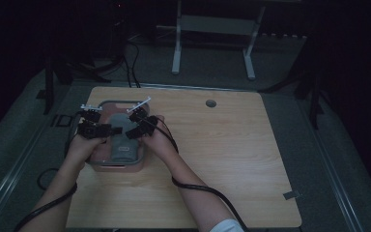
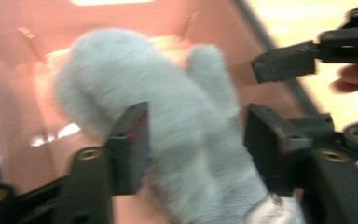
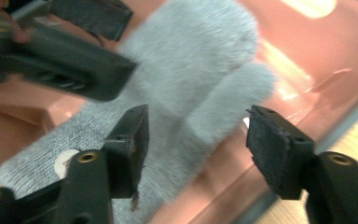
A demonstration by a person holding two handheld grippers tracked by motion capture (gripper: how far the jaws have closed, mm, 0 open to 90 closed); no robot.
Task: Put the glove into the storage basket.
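A grey fuzzy mitten [image 1: 121,141] lies inside a pink bin [image 1: 117,167] at the left of the wooden table. Both grippers hover close over it, facing each other. My left gripper [image 1: 115,130] is open; in the left gripper view its jaws [image 2: 198,140] straddle the mitten's cuff end [image 2: 168,93] without pressing on it. My right gripper [image 1: 131,132] is also open, its jaws [image 3: 196,144] apart over the mitten's thumb side [image 3: 191,70]. The left gripper [image 3: 74,60] crosses the top left of the right gripper view.
The bin's pink floor [image 2: 18,116] and its grey rim surround the mitten. The wooden table [image 1: 222,154] stretches out to the right, with a round cable hole [image 1: 211,103] near its far edge. White desk legs [image 1: 176,48] stand on the floor behind.
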